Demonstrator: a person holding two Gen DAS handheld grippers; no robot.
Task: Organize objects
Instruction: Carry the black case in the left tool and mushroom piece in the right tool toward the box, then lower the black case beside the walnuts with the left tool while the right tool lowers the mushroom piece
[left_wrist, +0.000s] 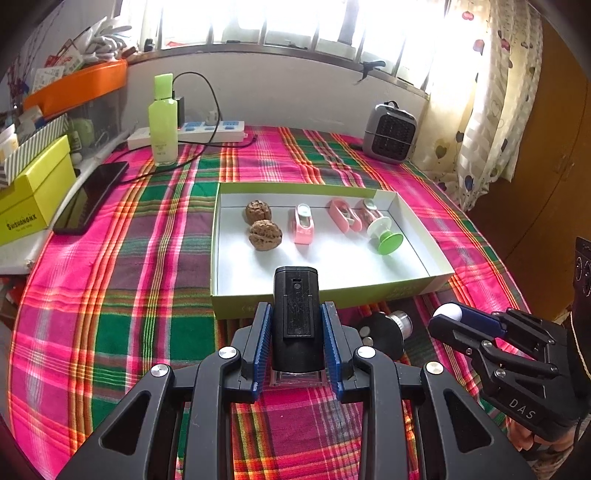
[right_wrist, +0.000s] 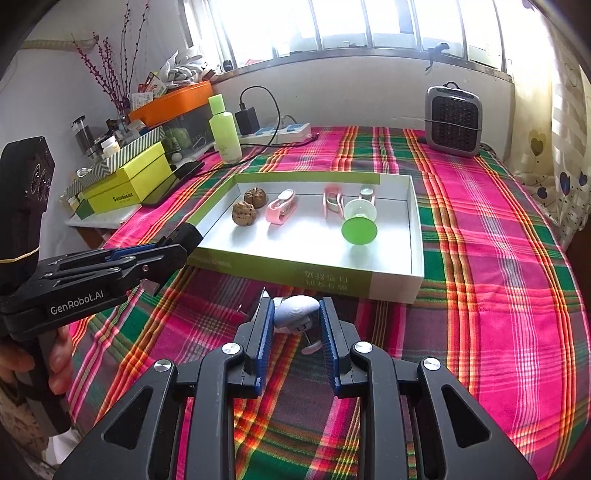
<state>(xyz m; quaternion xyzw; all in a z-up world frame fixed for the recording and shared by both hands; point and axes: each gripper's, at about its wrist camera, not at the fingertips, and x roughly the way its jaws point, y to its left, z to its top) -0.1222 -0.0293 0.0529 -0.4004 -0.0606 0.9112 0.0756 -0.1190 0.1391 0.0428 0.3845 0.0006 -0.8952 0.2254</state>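
Two tools at work near the shallow green-and-white box (left_wrist: 406, 291) on the plaid-covered tabletop (left_wrist: 129, 295). Left tool (left_wrist: 296, 325) clenched on a black boxy device (left_wrist: 295, 314), held just short of the box's near wall, upright between the blue pads. Right tool (right_wrist: 296, 325) clenched on a small pale blue-white rounded object (right_wrist: 295, 314) with a thin pin and a pale foot beneath it, also just in front of the box's near wall, above the cloth; exact kind of object hard to tell.

Inside the box: two walnuts (left_wrist: 264, 225) at its left end, touching or nearly so; a pink clip-like item (left_wrist: 303, 224) just right of them; two more pink ones (left_wrist: 351, 216) side by side toward the box's right end; a white-and-green suction-cup piece (left_wrist: 384, 236) lying tilted in front of those.

Outside the box, against its near wall toward the right: a round black item with a silver knob (left_wrist: 388, 332), resting on the cloth.

Beyond the box's far left corner: a green bottle (left_wrist: 162, 118) standing upright, a white power strip (left_wrist: 207, 129) behind it. Left of the box: a dark phone (left_wrist: 92, 195) and a yellow-green carton (left_wrist: 33, 192). Beyond the box's far right corner: a small grey heater (left_wrist: 389, 133).
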